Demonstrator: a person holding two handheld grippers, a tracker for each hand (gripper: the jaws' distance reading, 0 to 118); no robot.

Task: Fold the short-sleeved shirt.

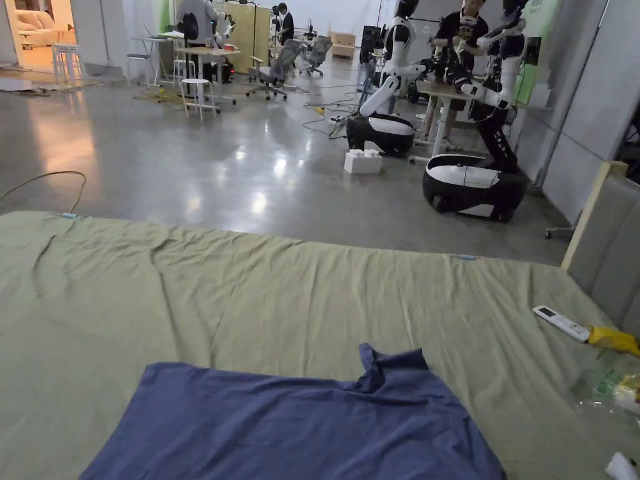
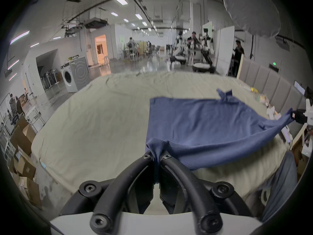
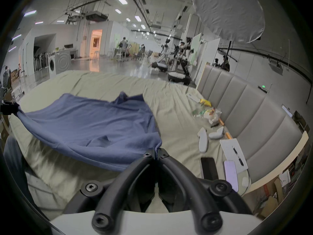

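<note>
**Blue shirt held at two near corners over the bed**

One blue short-sleeved shirt (image 1: 300,425) lies spread on the pale green bedsheet (image 1: 250,294), its far part flat on the sheet and a small bunched fold sticking up at the far edge. The head view gives that flat far portion and the floor beyond, where two white-and-black wheeled robots (image 1: 472,181) stand near a table with a person behind it.

The left gripper view adds the near edge: the left gripper (image 2: 158,156) has its two black jaws pressed together on a gathered corner of the shirt (image 2: 203,125), the cloth lifted off the sheet there. Far to the right in that same view, the right gripper (image 2: 295,117) pinches the other near corner, so the hem sags between the two.

The right gripper view mirrors this: the right gripper (image 3: 155,154) has its jaws closed on a thin edge of the shirt (image 3: 94,123), and the left gripper (image 3: 8,108) appears at the far left, clamped on the opposite corner. This view also brings out the clutter on the right, beside the grey padded headboard (image 3: 245,113): two white handheld controllers (image 3: 203,140), one dark phone (image 3: 209,168), one light phone (image 3: 230,174), one white sheet with a pen (image 3: 232,152), and a crinkled clear bag (image 3: 210,114). The head view catches one white remote (image 1: 560,323) there.
</note>
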